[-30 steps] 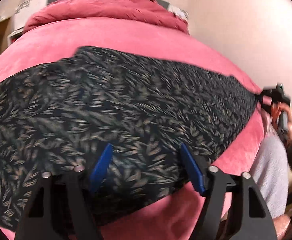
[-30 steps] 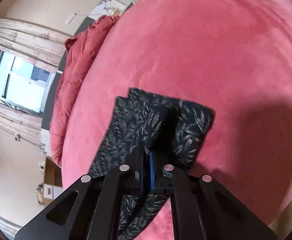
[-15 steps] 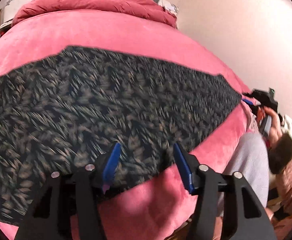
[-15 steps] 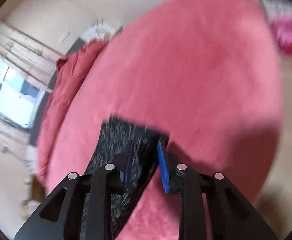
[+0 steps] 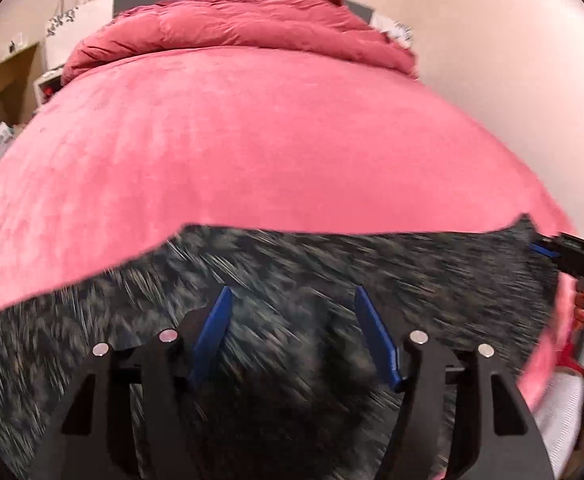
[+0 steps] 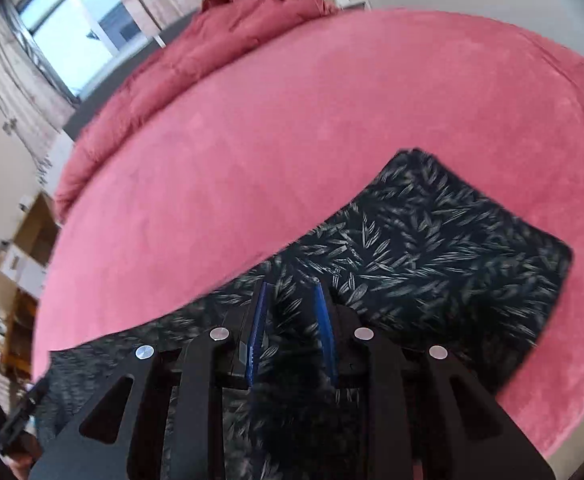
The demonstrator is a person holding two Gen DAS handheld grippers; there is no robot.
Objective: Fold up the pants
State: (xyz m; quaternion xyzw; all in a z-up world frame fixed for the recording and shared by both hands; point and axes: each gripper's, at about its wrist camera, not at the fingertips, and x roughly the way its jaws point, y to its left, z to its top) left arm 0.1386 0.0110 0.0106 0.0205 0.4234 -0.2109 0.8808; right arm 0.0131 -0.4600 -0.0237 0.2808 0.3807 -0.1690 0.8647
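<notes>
Black leaf-patterned pants [image 6: 432, 256] on pink bedspread [image 6: 292, 128]; blue-padded jaws.

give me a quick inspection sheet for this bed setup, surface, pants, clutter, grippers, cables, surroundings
surface: pink bedspread, mostly bare.
job's things: dark leaf-print pants lying flat along the near edge.
clutter: bunched red duvet at the headboard end.
grippers: left gripper open over the pants; right gripper slightly open, fabric between its fingers.
cables: nothing seen.
surroundings: window with curtains, shelves, plain wall.
</notes>
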